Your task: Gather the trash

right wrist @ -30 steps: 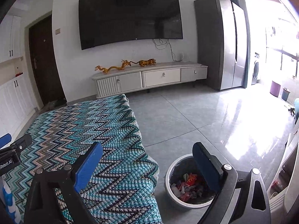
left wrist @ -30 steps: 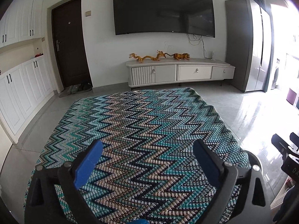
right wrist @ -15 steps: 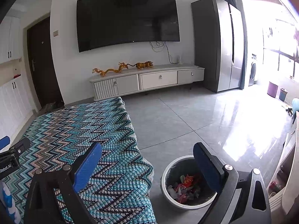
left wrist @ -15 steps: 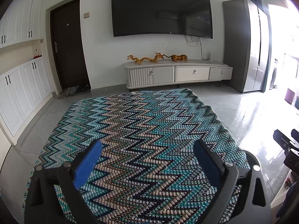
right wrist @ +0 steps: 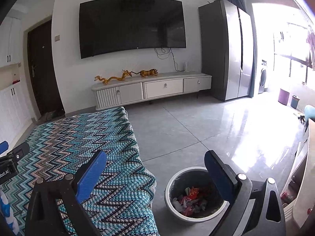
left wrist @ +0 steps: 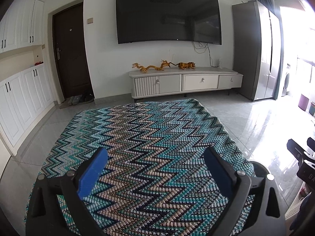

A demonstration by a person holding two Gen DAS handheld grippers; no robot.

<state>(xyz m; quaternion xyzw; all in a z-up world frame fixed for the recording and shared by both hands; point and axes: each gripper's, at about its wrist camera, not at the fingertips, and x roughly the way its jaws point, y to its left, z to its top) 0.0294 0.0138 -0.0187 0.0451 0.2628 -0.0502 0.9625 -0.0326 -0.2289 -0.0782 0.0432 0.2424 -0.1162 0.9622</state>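
Empty hand-held gripper (left wrist: 155,157) above zigzag cloth (left wrist: 149,137)

Left gripper (left wrist: 155,170): jaws spread wide, nothing between them, held level and facing forward.
Left fingers (left wrist: 92,174): blue pads on black arms, angled outward.
Right gripper (right wrist: 155,172): jaws spread wide and holding nothing, tipped slightly downward.
Right fingers (right wrist: 219,178): blue pads, well apart.
Spacing: the two grippers sit side by side, each showing at the edge of the other's view.
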